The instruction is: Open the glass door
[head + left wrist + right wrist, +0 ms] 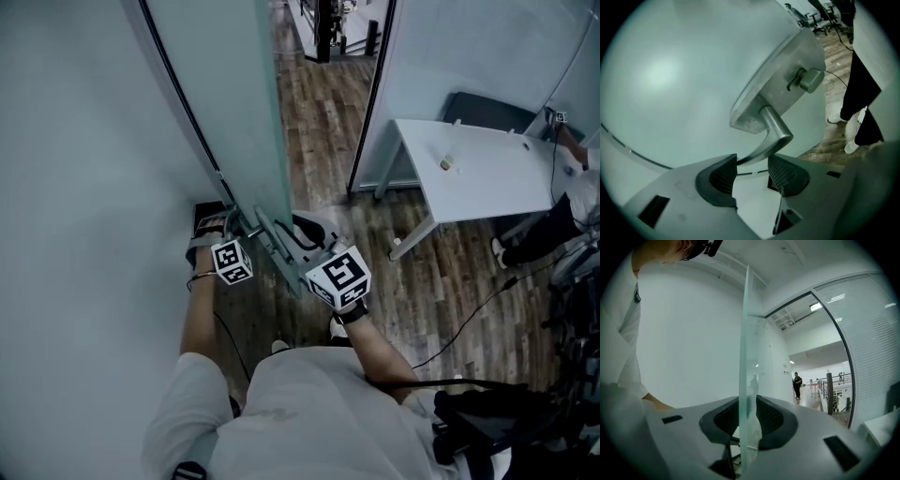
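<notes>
The frosted glass door (267, 112) stands ajar, its edge towards me. In the left gripper view its metal lever handle (774, 127) sticks out from a steel plate (783, 75) with a thumb-turn (809, 79). My left gripper (752, 173) is open, and the lever's end lies between the pads without touching them. In the head view that gripper (234, 228) sits at the handle on the door's left face. My right gripper (747, 420) straddles the door's edge (746, 357), with both pads lying against the glass and no gap showing. In the head view it (274, 232) reaches in from the right.
A white table (487, 169) with a small object (447, 163) stands to the right, and a seated person (562, 220) is beside it. Cables cross the wood floor (450, 309). A glass partition (469, 47) flanks the doorway. A distant person (797, 383) stands in the hall.
</notes>
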